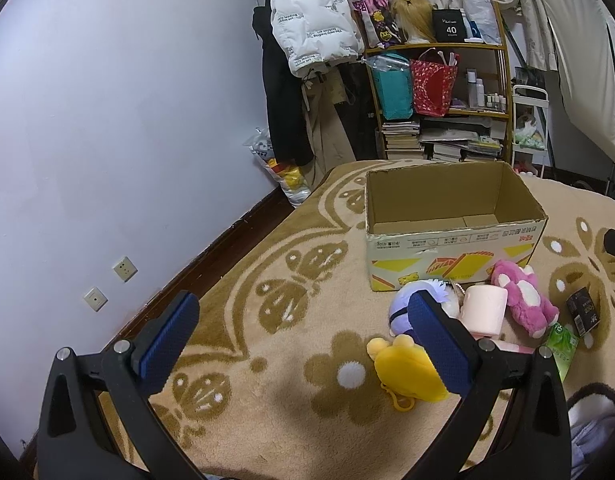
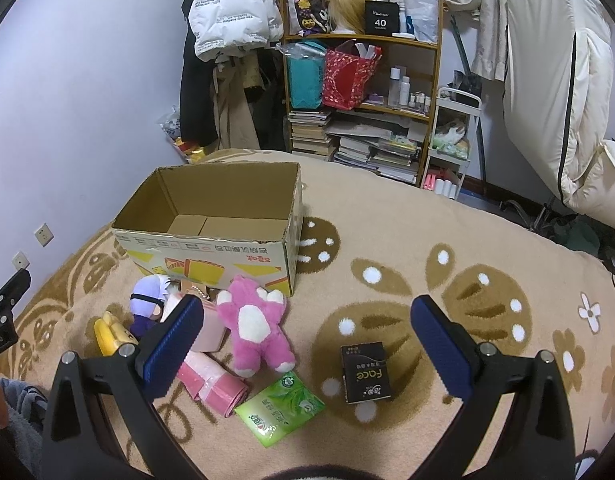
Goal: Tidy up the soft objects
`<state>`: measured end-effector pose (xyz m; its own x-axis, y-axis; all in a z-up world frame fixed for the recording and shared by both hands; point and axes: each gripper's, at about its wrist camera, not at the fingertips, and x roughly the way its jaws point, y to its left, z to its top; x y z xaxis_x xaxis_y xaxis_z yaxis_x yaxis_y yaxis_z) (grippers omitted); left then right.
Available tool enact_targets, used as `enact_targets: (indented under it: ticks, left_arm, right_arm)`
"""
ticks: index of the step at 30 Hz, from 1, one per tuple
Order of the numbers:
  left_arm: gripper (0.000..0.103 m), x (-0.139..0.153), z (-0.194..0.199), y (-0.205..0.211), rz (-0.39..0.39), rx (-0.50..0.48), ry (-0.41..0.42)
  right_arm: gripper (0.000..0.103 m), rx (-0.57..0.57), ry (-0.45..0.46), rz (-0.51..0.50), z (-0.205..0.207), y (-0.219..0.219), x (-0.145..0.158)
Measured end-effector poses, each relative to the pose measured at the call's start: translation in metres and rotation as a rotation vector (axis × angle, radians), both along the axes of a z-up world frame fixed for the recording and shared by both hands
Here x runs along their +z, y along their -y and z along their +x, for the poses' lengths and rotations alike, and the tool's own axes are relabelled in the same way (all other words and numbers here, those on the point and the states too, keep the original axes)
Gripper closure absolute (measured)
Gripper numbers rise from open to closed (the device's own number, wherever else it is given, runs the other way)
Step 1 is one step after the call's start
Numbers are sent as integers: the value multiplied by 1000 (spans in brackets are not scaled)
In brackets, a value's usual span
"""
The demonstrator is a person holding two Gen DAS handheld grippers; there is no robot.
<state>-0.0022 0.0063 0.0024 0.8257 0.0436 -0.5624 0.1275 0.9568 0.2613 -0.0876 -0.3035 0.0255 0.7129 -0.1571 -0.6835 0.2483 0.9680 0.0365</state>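
An open cardboard box stands on the patterned blanket, and its inside looks bare. In front of it lie a pink plush bear, a yellow plush and a purple doll with white hair. My left gripper is open above the blanket, its right finger just over the yellow plush and the doll. My right gripper is open too, hovering above the blanket right of the pink bear. Neither gripper holds anything.
A pink cup-like cylinder, a pink roll, a green packet and a black box lie among the toys. A shelf with bags and books, hanging coats and the wall stand behind.
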Motion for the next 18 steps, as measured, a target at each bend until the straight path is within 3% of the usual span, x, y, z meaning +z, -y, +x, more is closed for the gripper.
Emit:
enact_targets:
  ticks: [18]
  left_arm:
    - [0, -1, -1, 2, 3, 3, -1]
  right_arm:
    - [0, 0, -4, 3, 1, 6, 0]
